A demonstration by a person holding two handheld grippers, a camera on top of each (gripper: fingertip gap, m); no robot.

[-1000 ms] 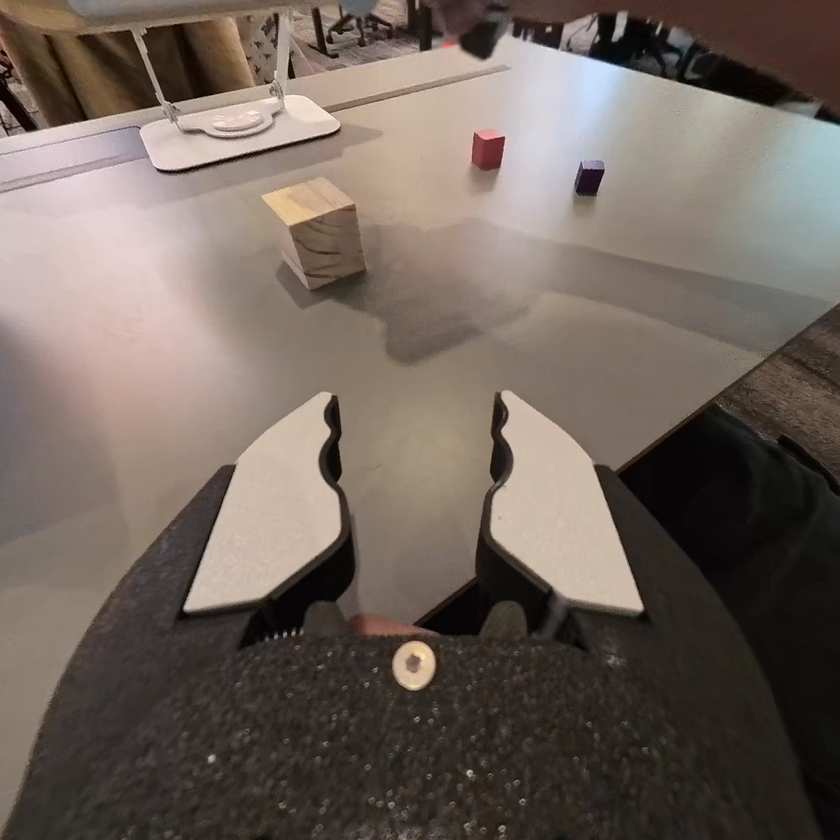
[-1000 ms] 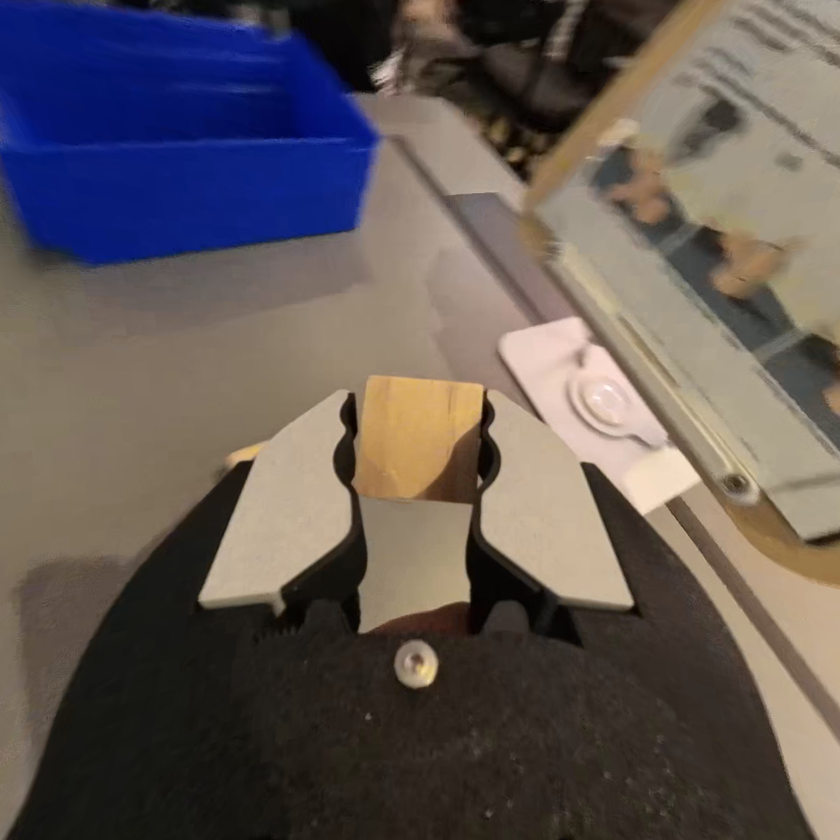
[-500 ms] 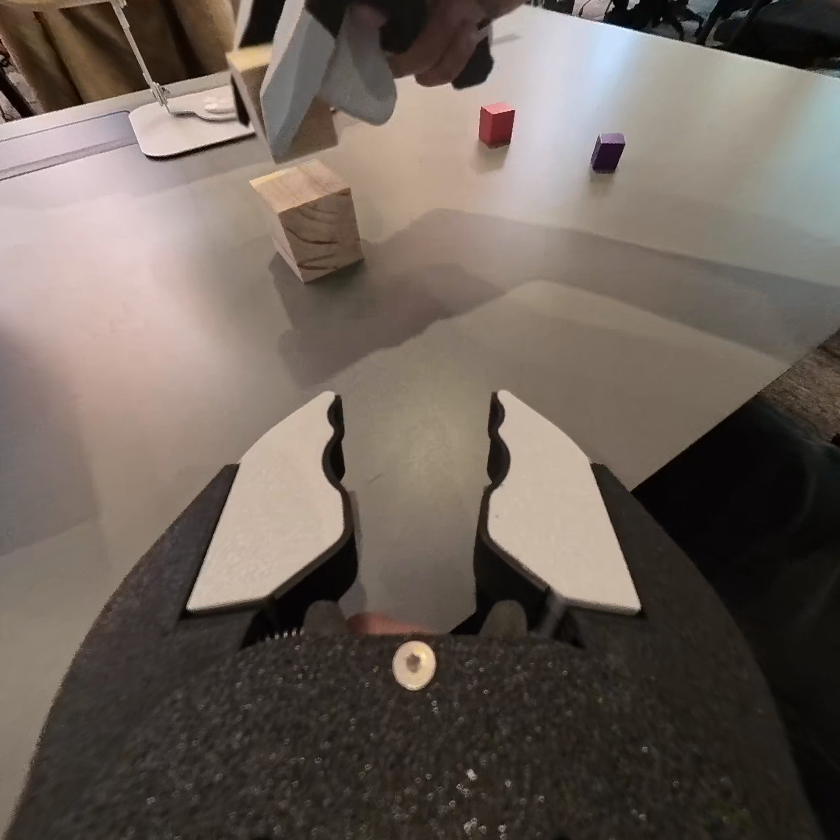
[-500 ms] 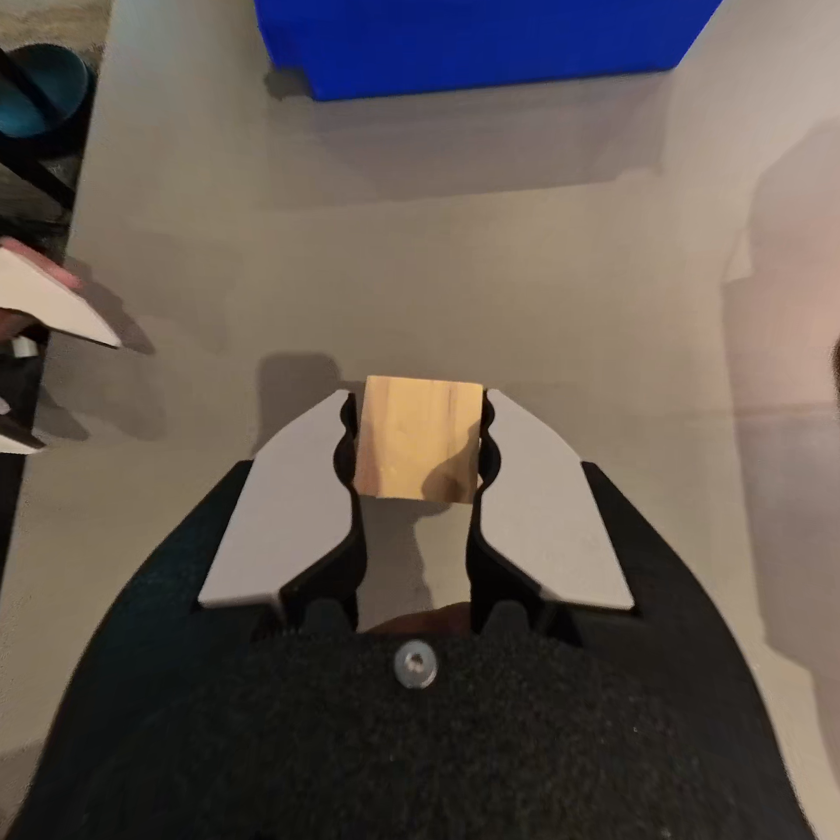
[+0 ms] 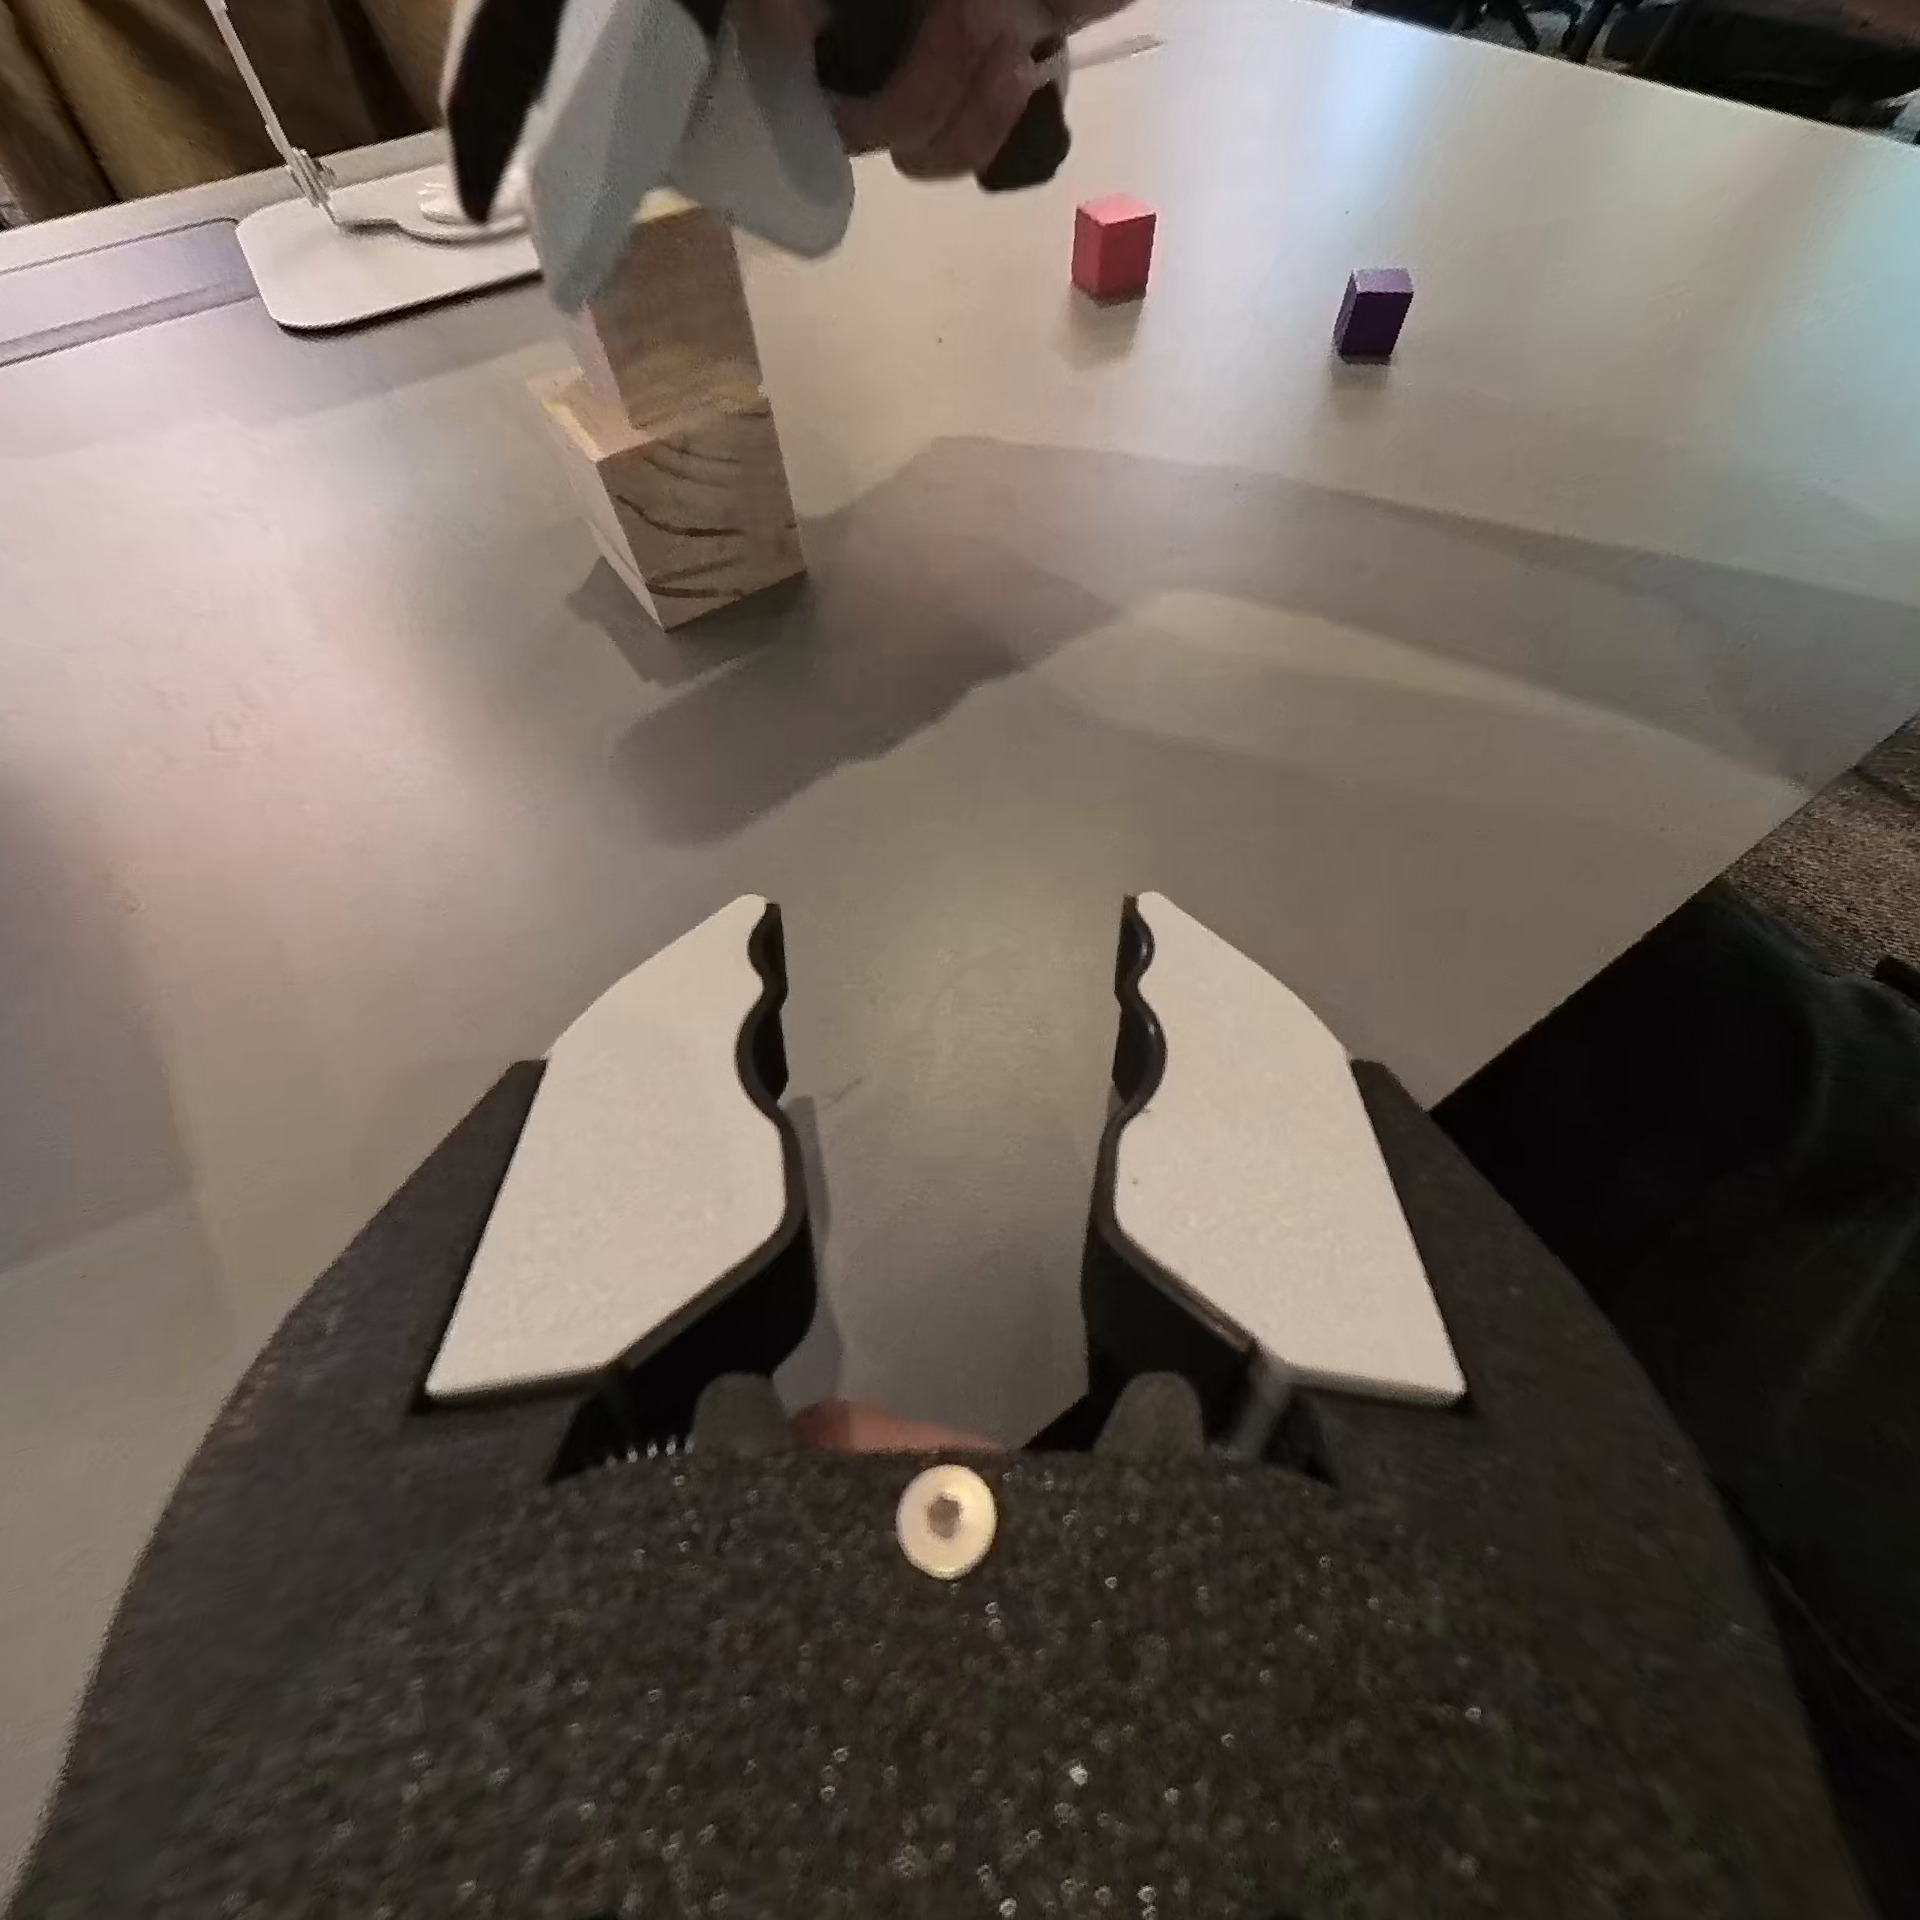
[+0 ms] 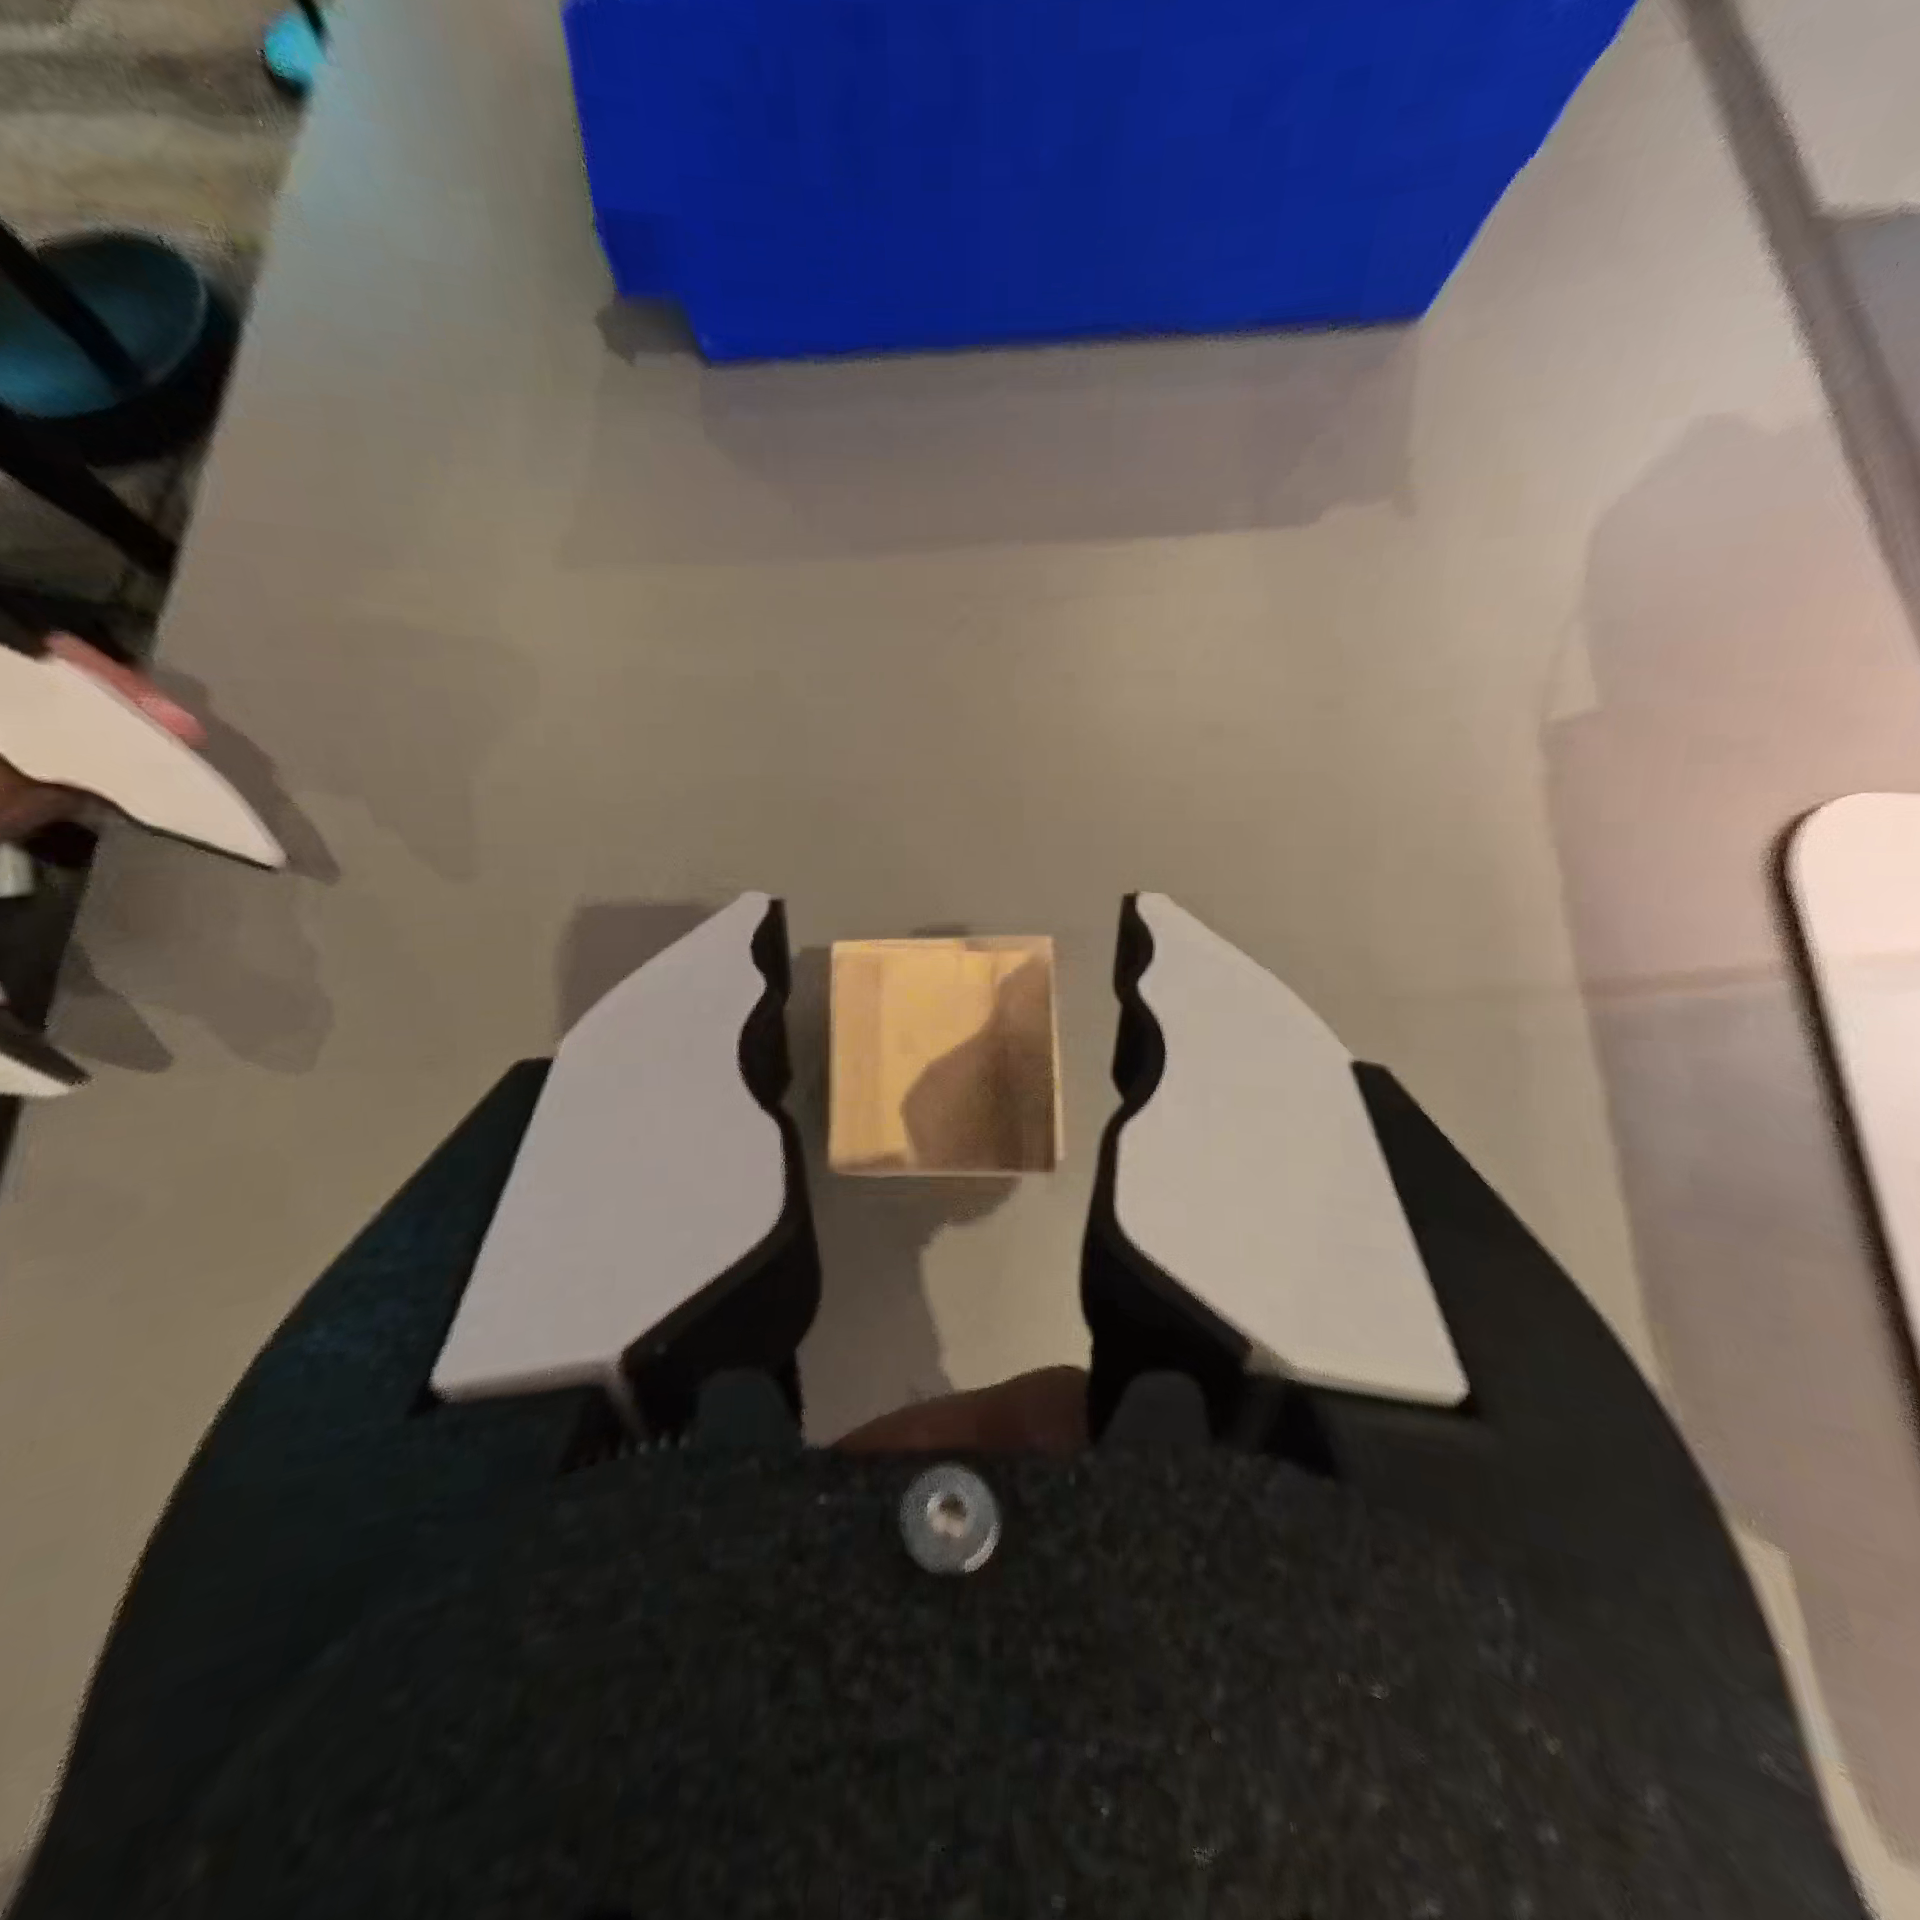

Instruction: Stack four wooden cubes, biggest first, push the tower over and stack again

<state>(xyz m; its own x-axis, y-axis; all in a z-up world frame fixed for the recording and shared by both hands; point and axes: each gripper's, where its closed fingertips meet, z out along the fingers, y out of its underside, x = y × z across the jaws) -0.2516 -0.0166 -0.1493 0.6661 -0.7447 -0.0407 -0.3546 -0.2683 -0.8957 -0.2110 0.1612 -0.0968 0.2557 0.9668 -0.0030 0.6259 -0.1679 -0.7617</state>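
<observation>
A large wooden cube (image 5: 707, 520) stands on the grey table (image 5: 1247, 644). A smaller wooden cube (image 5: 681, 301) sits on top of it. My right gripper (image 6: 951, 925) is open, its jaws on either side of that smaller cube (image 6: 945, 1055) with a gap on each side. Its fingers (image 5: 603, 187) show from above in the left wrist view. A red cube (image 5: 1114, 247) and a purple cube (image 5: 1374, 312) lie apart at the far right. My left gripper (image 5: 951, 935) is open and empty, low over the table near its front edge.
A blue bin (image 6: 1039, 177) stands beyond the stack. A white stand base (image 5: 384, 249) lies behind the stack and also shows in the right wrist view (image 6: 1860, 987). The table edge (image 5: 1662, 914) runs close on my right. The smaller wooden cube (image 5: 681, 301) is about 4 cm from my right fingertips and 15 cm from my left.
My right gripper came down with the smaller wooden cube, set it on the large cube and opened its jaws. My left gripper has barely moved.
</observation>
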